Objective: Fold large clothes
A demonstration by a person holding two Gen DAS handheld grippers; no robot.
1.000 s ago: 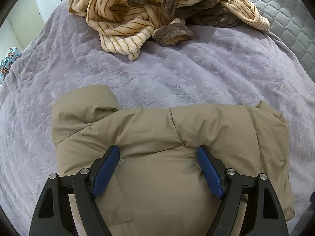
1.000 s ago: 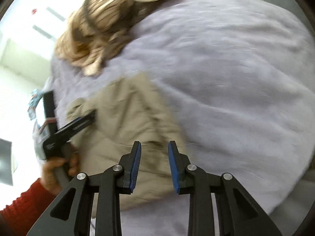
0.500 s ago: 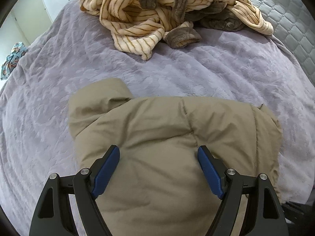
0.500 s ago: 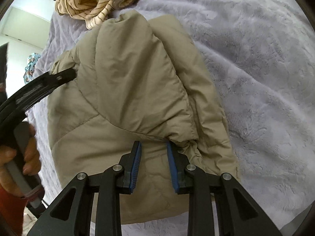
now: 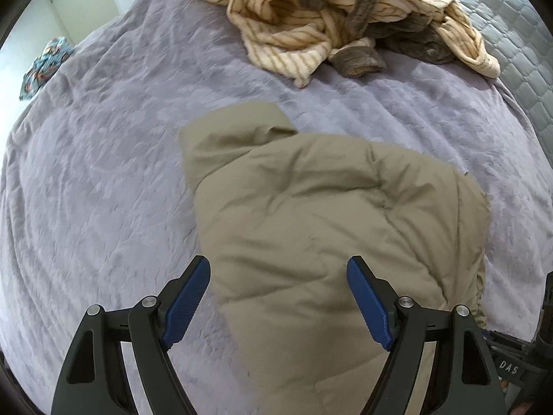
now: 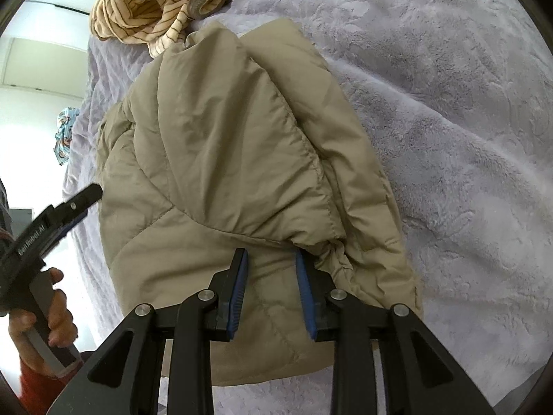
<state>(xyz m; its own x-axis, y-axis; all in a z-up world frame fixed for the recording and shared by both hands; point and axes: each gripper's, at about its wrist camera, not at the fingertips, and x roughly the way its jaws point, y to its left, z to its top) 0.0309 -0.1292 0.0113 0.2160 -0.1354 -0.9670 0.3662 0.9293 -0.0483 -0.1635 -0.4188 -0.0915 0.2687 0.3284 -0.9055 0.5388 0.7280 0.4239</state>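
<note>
Left gripper [image 5: 278,299]: jaws spread wide, nothing grasped, hung above khaki jacket [image 5: 331,228]. Right gripper [image 6: 271,292]: jaws apart with narrow gap, just opened a little, nothing between pads; gathered sleeve cuff [image 6: 333,247] just beyond right pad. Jacket lay folded on lilac blanket [image 6: 466,138]. Striped robe [image 5: 331,10] heaped well beyond jacket.

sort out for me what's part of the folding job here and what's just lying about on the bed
In the job:
- tan puffer jacket, partly folded
- left gripper, open above it
- right gripper, jaws narrow, at the jacket's gathered cuff

Lying about:
- striped robe, heaped
- patterned cloth at the bed's edge
- purple blanket underneath
</note>
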